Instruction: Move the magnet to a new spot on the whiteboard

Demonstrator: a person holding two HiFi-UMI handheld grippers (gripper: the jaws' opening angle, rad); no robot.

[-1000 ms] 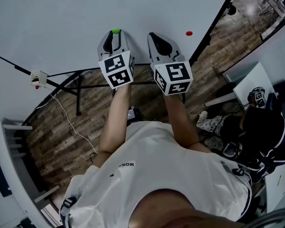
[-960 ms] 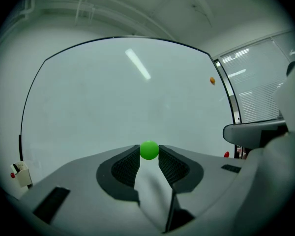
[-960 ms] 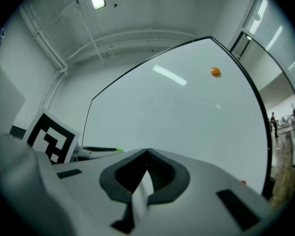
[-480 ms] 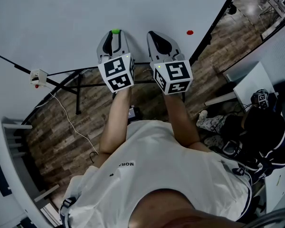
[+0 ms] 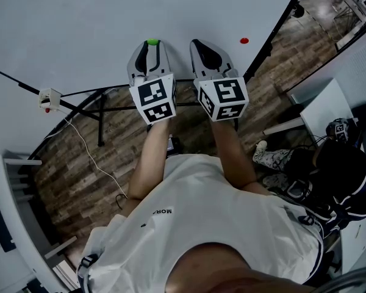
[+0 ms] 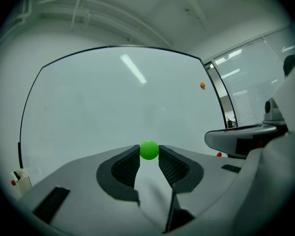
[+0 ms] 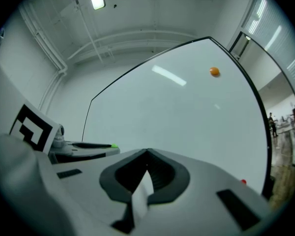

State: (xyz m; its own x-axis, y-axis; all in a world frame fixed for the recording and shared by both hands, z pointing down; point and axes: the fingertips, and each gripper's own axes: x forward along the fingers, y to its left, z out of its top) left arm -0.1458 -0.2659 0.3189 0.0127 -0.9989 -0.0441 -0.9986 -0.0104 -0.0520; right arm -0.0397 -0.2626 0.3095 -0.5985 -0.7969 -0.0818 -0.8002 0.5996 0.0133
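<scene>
Left gripper (image 5: 150, 45) has nudged a little toward the right gripper (image 7: 147, 154) since a second ago, with its marker cube (image 5: 155, 101) sitting slightly lower in the head view than it did, and the green magnet (image 6: 149, 150) came along with it. That magnet is a small round ball pinched right at the tips of the left gripper, a ribbed pad (image 6: 126, 167) pressing on each side, so the jaws stand fairly wide but are closed on it. It's up against the whiteboard (image 5: 79, 17) straight ahead of the gripper, though I can't tell whether it's actually touching the surface. The right gripper hasn't budged. It's just beside the left one on its right, pointing at the same board, jaws closed together with nothing in them. Further out, an orange magnet (image 7: 214, 72) sits on the board well above and to the right of the right gripper, and there's a small red dot (image 7: 243, 182) on the board lower down, off that gripper's right side. Both arms reach out from a person in a white shirt (image 5: 201, 224), with wooden floor (image 5: 91, 163) below.
</scene>
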